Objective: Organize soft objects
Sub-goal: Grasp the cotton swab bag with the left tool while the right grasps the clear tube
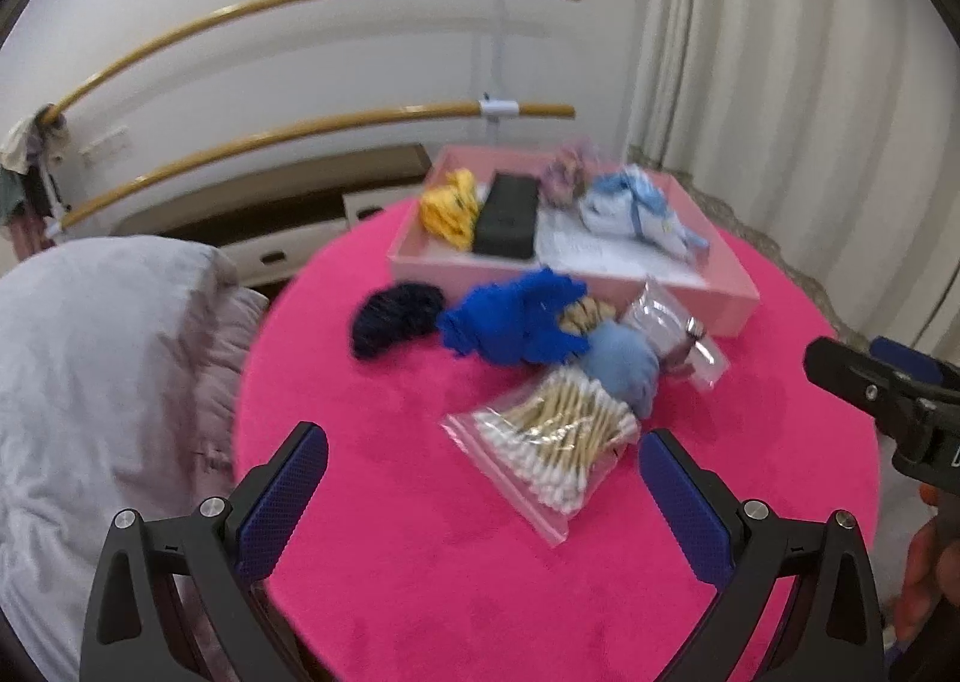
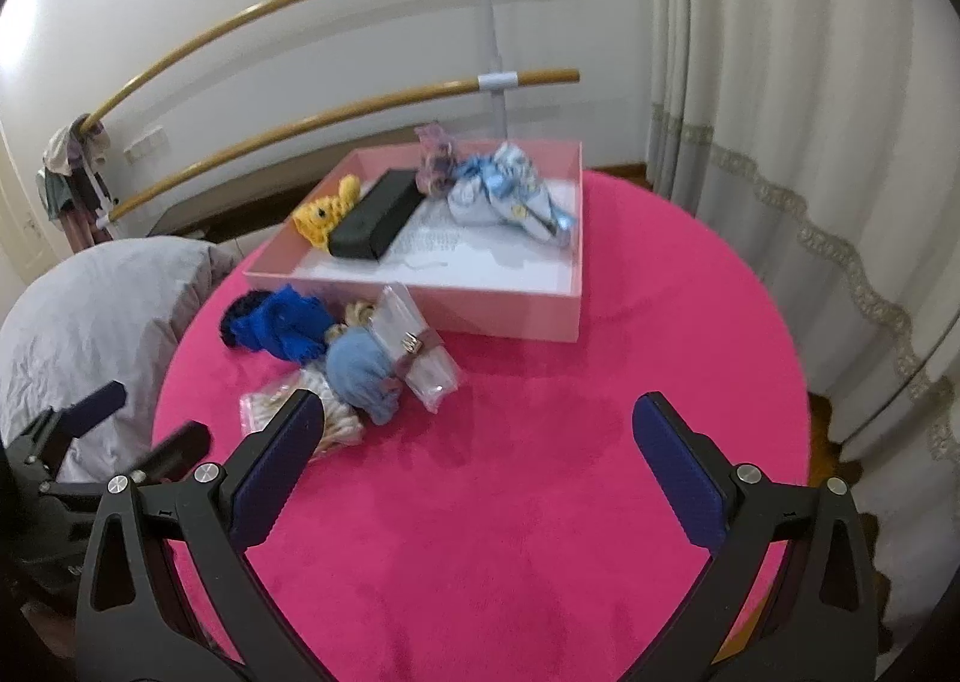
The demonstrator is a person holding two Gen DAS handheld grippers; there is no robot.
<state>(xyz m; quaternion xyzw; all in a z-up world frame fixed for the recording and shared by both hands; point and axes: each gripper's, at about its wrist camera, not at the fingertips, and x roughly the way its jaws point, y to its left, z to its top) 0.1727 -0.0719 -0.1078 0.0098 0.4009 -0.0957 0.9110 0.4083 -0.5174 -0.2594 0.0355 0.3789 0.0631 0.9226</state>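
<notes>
On pink round table (image 2: 540,502), soft items piled near left of pink tray (image 2: 480,316): blue knit (image 1: 516,322), cotton-swab bag (image 1: 552,454). Left gripper (image 1: 483,478) held apart, nothing gripped. Right gripper (image 2: 474,442) likewise spread wide, unloaded.

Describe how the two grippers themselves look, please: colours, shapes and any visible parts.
Both the left gripper and the right gripper share one design: matte black angular frames with triangular cut-outs, round silver screw heads at the joints, and two flat fingers faced with dark blue textured pads. No cables or markings can be made out.
</notes>
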